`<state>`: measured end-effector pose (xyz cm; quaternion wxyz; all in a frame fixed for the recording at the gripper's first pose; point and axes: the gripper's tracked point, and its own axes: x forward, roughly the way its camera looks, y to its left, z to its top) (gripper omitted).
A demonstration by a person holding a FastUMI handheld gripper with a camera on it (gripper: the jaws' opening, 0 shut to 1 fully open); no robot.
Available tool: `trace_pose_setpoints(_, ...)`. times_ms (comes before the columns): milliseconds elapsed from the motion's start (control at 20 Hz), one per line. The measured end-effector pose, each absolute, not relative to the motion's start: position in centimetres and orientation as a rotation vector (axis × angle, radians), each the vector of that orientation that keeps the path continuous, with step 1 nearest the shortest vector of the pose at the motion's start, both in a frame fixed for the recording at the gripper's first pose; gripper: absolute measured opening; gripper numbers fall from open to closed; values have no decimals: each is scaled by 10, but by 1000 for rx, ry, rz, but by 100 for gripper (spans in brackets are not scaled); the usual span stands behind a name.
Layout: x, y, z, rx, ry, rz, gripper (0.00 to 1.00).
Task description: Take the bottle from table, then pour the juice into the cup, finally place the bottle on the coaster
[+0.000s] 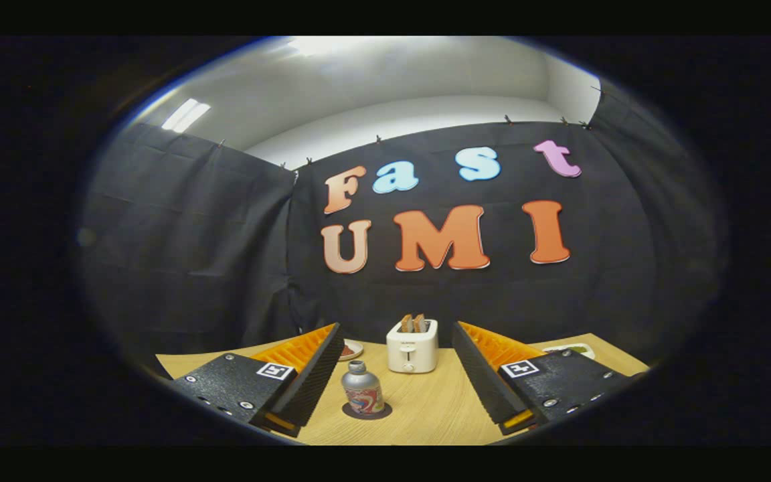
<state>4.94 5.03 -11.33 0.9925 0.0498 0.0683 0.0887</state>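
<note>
Tongs (395, 375) spread wide, gripping nothing, at lower centre. Between their fingers a bottle (362, 391) stands upright on a dark coaster (367, 411). Beyond, a toaster (412, 345) sits on the worktop (425, 408).

A: Where does the camera sit?
B: On the claw (395, 395), low over the wooden surface (425, 415), looking level along its two spread fingers.
A: Facing what?
B: The toaster (412, 345), straight ahead beyond the fingertips, fairly near; the booth's black wall rises close behind the toaster.
</note>
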Motion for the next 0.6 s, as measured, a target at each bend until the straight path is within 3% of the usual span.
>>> trace_pose_setpoints(600,16,26,-66,58,85,62,96)
